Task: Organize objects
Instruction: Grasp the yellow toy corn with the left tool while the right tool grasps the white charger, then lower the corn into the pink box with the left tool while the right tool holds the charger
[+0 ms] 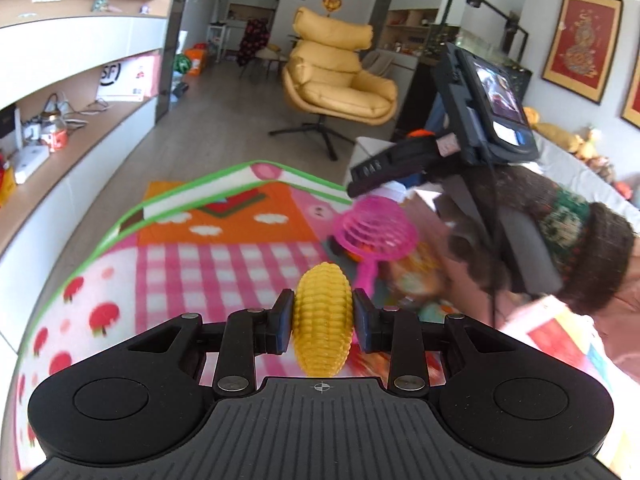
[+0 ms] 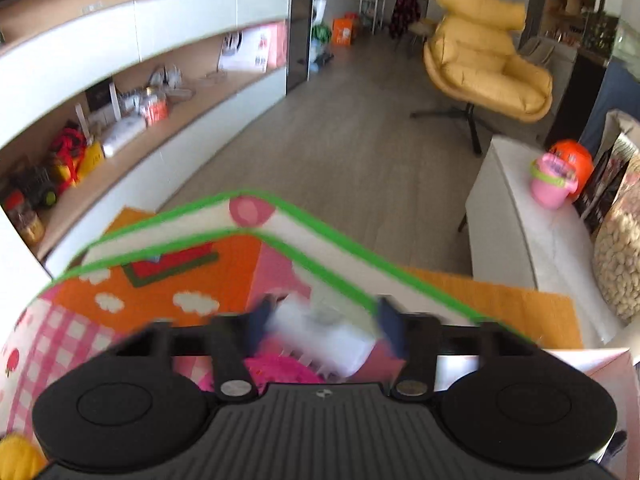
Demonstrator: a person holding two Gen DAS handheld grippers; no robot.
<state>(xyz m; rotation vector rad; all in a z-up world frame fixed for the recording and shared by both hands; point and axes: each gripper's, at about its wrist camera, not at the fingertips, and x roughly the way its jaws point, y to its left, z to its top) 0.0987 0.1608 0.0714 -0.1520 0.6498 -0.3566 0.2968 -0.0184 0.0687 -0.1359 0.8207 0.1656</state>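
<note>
The corn (image 1: pixel 323 317) is a yellow ribbed toy cob, fat in the middle and tapered at both ends. It stands upright at lower centre of the left view, pinched between the pads (image 1: pixel 282 322) of the left gripper (image 1: pixel 323 320), which press on its two sides; its lower tip is hidden behind the gripper body. Just behind it to the right, a pink sieve (image 1: pixel 374 232) with a ribbed bowl and short handle hangs blurred over a smeared heap of toys that cannot be told apart.

In the right view, the right gripper (image 2: pixel 324 326) holds a white object (image 2: pixel 320 330) between widely spread fingers; motion blur smears its outline, so what it is cannot be made out. A bright pink thing below it is half hidden by the gripper body.

Both grippers are above the mat (image 1: pixel 180 272), patterned in pink check, orange and strawberries, with a green border curving across mid-frame. Beyond that edge lies bare wood floor (image 2: pixel 352 128) running to the yellow chair (image 1: pixel 332 68) at upper centre. Shelves (image 2: pixel 132 92) close the left side; a white table (image 2: pixel 516 216) carrying a pink bucket (image 2: pixel 554 188) bounds the right.
</note>
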